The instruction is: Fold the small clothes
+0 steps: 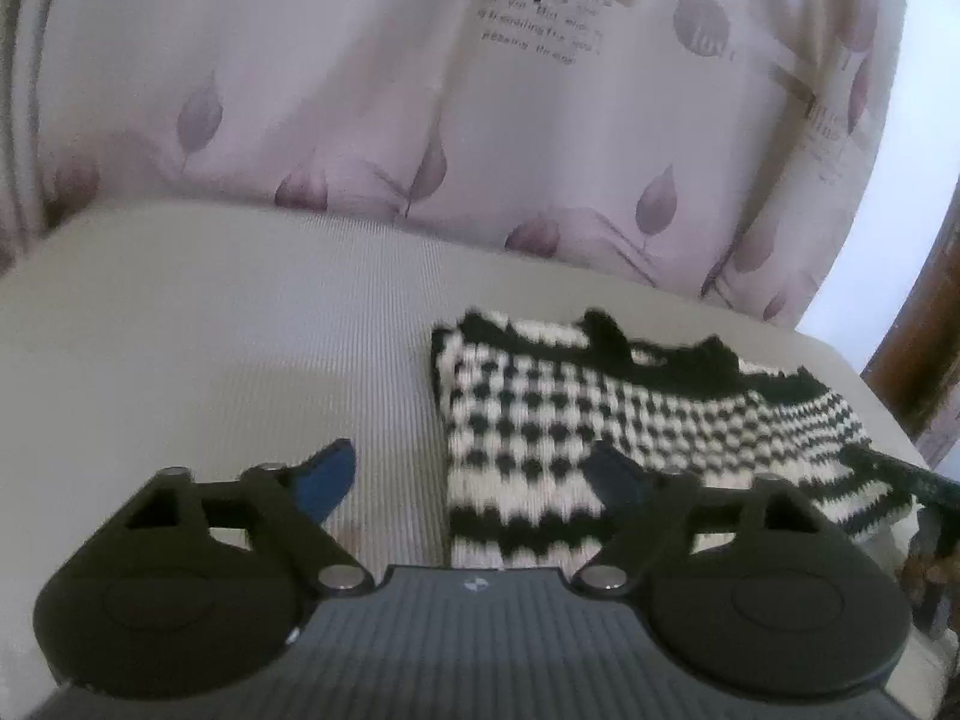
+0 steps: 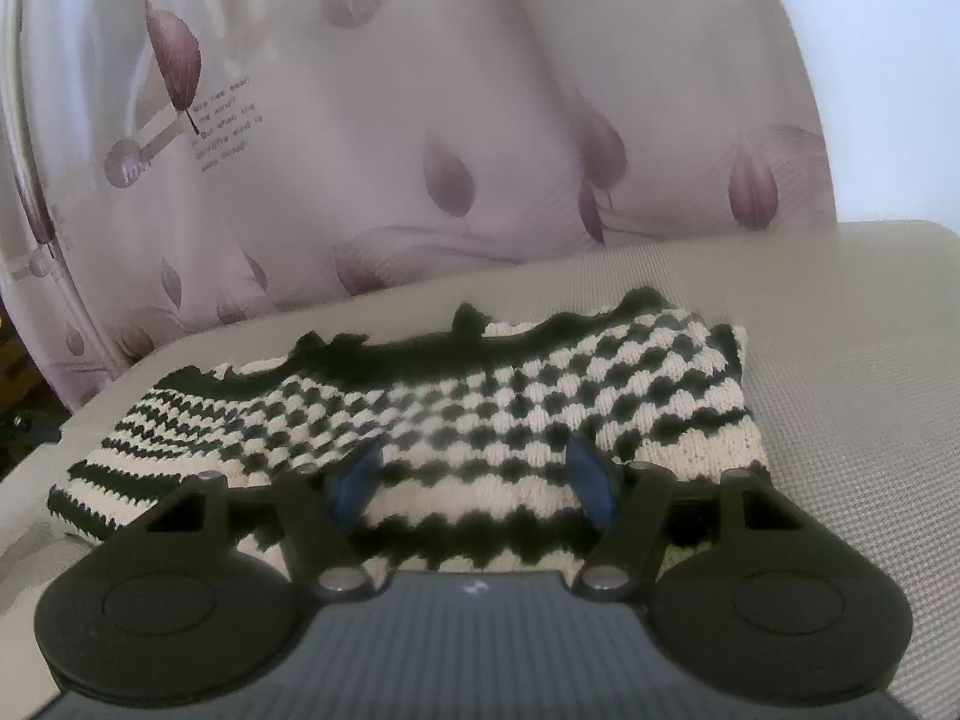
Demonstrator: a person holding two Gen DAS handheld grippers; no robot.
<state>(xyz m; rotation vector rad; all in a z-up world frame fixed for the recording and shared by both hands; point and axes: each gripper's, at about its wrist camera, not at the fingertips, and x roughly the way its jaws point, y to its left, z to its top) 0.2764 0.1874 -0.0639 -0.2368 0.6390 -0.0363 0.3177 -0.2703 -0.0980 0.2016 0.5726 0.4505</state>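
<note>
A small knitted garment (image 1: pixel 630 420), cream with a black checked and striped pattern and black trim along its far edge, lies flat on a pale ribbed cushion (image 1: pixel 240 330). Behind the cushion hangs a light curtain (image 1: pixel 360 90) printed with mauve leaves and some dark lettering.

In the left wrist view, the left gripper (image 1: pixel 474 474) has its jaws spread wide and holds nothing. Its left blue fingertip (image 1: pixel 327 474) sits over bare cushion, just beside the garment's left edge, while the other fingertip sits over the knit. The garment fills the right half of this view, reaching toward the cushion's right edge, where a dark wooden post (image 1: pixel 924 348) stands beyond it.

In the right wrist view, the right gripper (image 2: pixel 474 477) also has its jaws wide apart, empty, with both blue fingertips (image 2: pixel 354 480) over the near part of the garment (image 2: pixel 480 408). Whether they touch the knit cannot be told. Here the garment spans most of the cushion (image 2: pixel 840 360), its striped end to the left and its checked part to the right. The curtain (image 2: pixel 420 120) hangs behind.
</note>
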